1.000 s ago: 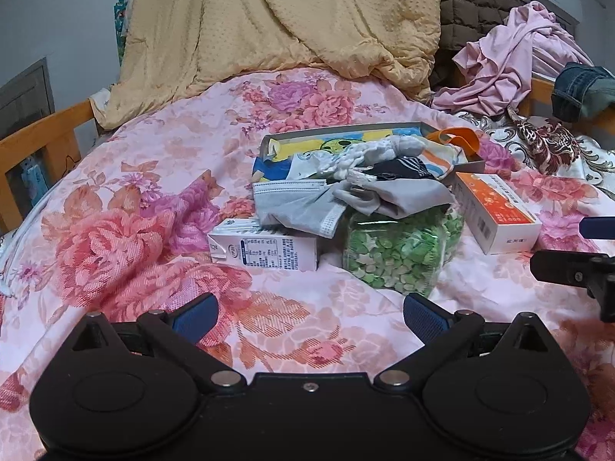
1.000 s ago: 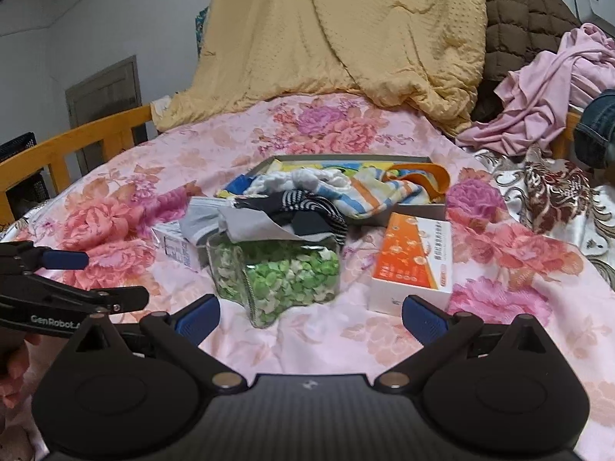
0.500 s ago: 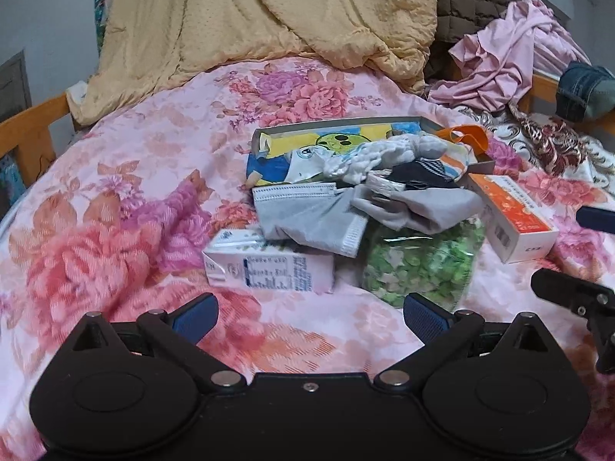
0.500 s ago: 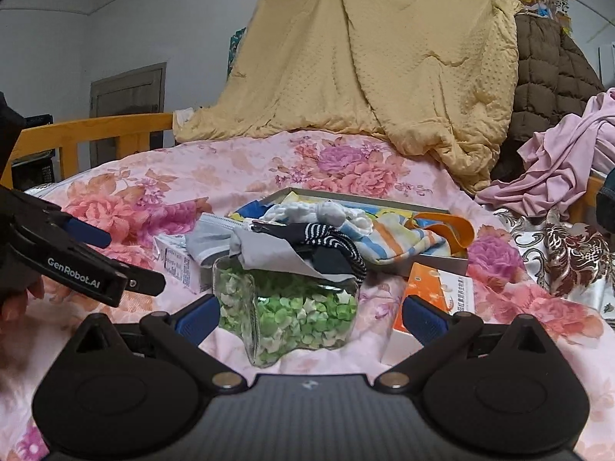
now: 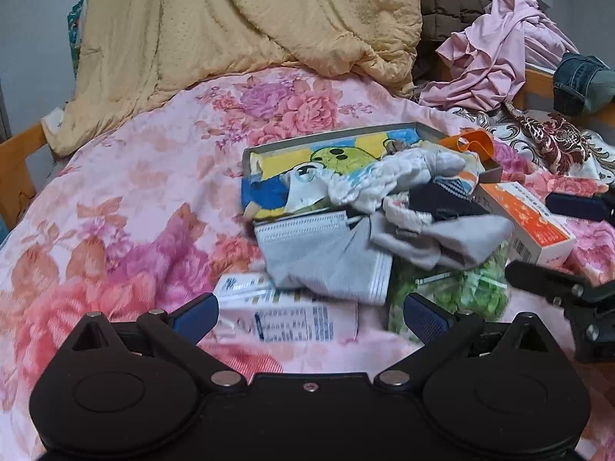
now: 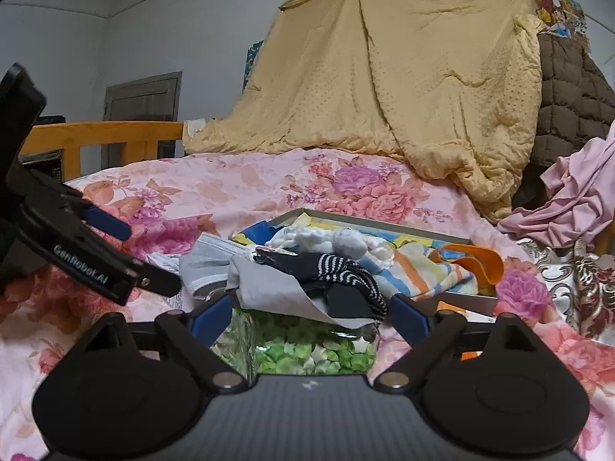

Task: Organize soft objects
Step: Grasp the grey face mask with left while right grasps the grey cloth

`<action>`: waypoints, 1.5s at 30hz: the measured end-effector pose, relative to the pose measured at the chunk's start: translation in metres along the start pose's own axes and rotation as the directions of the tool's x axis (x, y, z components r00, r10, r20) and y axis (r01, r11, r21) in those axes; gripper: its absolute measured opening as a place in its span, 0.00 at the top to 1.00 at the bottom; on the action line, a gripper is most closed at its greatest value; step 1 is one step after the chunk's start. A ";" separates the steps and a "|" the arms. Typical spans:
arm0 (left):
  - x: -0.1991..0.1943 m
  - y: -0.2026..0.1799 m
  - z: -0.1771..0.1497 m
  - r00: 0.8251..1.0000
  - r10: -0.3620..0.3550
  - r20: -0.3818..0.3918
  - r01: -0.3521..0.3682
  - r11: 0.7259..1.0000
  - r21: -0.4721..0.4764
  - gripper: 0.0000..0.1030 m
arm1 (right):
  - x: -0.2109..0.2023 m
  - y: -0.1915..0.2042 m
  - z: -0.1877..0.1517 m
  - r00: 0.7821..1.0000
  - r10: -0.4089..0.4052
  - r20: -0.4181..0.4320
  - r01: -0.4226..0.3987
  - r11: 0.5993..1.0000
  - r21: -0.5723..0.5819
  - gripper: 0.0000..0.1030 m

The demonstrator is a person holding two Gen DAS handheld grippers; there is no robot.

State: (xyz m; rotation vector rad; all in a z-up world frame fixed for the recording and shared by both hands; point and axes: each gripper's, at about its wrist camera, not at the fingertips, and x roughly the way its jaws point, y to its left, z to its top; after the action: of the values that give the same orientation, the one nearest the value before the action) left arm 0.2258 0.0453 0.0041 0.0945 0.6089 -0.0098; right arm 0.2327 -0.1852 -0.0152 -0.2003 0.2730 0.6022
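Left wrist view: the left tool (image 5: 307, 313) stood with its jaws wide apart and nothing between the pads, low over the floral pink bedspread (image 5: 127, 207). Directly ahead lay a white rectangular carton with printed panel (image 5: 286, 315), and draped over its far edge a grey pleated fabric face mask (image 5: 323, 255). To the right of the carton stood a clear jar of green and white paper stars (image 5: 457, 288), capped by a pale grey crumpled cloth (image 5: 446, 236). Behind these sat a shallow grey tray holding a yellow and blue cartoon towel (image 5: 330, 144), with a white knitted bundle (image 5: 384, 180) spilling over its near rim. An orange and white cardboard box (image 5: 526, 223) lay at the right.

Right wrist view: the right tool (image 6: 309, 317) had just been closing slightly, yet its jaws remained wide, flanking the jar (image 6: 307, 349) without visible pad contact. A navy and white striped sock (image 6: 346, 272) lay on the grey cloth (image 6: 276, 292) atop the jar.

Handling judgement: the fabrics appeared light, limp and non-fragile; a pinch at a bunched fold or free edge should hold, then lift clear. The jar looked rigid, smooth and liable to tip if the cloth dragged sideways
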 end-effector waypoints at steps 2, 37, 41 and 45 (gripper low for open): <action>0.004 0.000 0.005 1.000 -0.004 0.006 0.003 1.000 0.006 0.01 | 0.003 -0.001 0.001 1.000 0.014 0.002 -0.014 1.000 0.006 0.11; 0.057 0.000 0.022 0.989 -0.081 -0.123 0.074 0.995 -0.061 0.65 | 0.024 -0.003 0.003 0.989 0.138 -0.057 -0.134 0.988 0.072 0.82; 0.055 -0.007 0.025 0.988 -0.077 -0.132 0.070 0.996 -0.057 0.84 | 0.024 -0.002 0.003 0.989 0.135 -0.062 -0.131 0.989 0.066 0.93; 0.050 -0.016 0.024 0.990 -0.052 -0.129 0.046 0.998 -0.054 0.88 | 0.021 0.000 0.006 0.987 0.146 -0.071 -0.142 0.988 0.062 0.94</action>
State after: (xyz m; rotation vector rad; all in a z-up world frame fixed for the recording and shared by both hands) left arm 0.2797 0.0282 -0.0059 0.0312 0.7417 -0.0359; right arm 0.2503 -0.1723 -0.0161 -0.1494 0.3799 0.7299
